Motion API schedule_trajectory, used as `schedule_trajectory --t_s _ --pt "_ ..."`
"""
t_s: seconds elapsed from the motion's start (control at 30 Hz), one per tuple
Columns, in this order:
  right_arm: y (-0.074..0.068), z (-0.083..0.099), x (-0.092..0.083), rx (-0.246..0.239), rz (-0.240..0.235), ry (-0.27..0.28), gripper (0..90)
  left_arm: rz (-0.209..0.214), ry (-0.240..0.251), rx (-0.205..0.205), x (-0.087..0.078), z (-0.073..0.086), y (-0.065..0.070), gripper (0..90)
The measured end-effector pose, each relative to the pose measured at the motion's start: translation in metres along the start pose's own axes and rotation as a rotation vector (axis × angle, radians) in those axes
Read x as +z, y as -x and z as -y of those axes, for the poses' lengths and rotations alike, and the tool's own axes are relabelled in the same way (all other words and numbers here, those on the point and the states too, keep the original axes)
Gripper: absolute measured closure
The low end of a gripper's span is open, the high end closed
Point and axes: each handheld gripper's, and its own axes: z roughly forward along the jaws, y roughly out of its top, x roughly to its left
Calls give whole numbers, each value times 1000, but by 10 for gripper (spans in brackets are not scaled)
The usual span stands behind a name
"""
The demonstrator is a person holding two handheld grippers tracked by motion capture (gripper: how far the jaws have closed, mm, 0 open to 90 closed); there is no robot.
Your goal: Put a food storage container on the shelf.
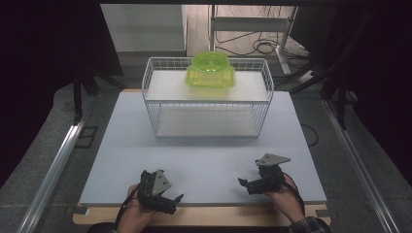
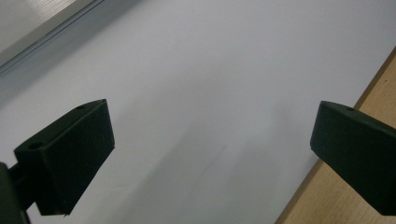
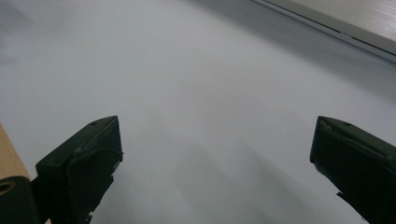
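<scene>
Left gripper [image 1: 171, 201] and right gripper [image 1: 245, 183] both gaping wide, nothing held, low at near edge of table [image 1: 204, 160]. High view adds green bowl [image 1: 211, 70] atop wire basket [image 1: 208, 97], well apart. Gripper views: just bare tabletop between jaws.

Nothing to read here: no text, label, brand, number or sign comes through on the green container [image 1: 211, 71], the wire basket [image 1: 209, 99], the grey board [image 1: 204, 160] or either gripper, and both gripper views look out on plain, unmarked surface.
</scene>
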Motion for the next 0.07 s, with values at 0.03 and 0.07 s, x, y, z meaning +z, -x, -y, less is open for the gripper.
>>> schedule_trajectory --t_s 0.03,0.07 --pt "0 0 0 -4 8 -7 27 0 0 0 0 0 0 0" --pt "1 0 0 -4 9 -8 26 1 0 1 0 0 0 0"
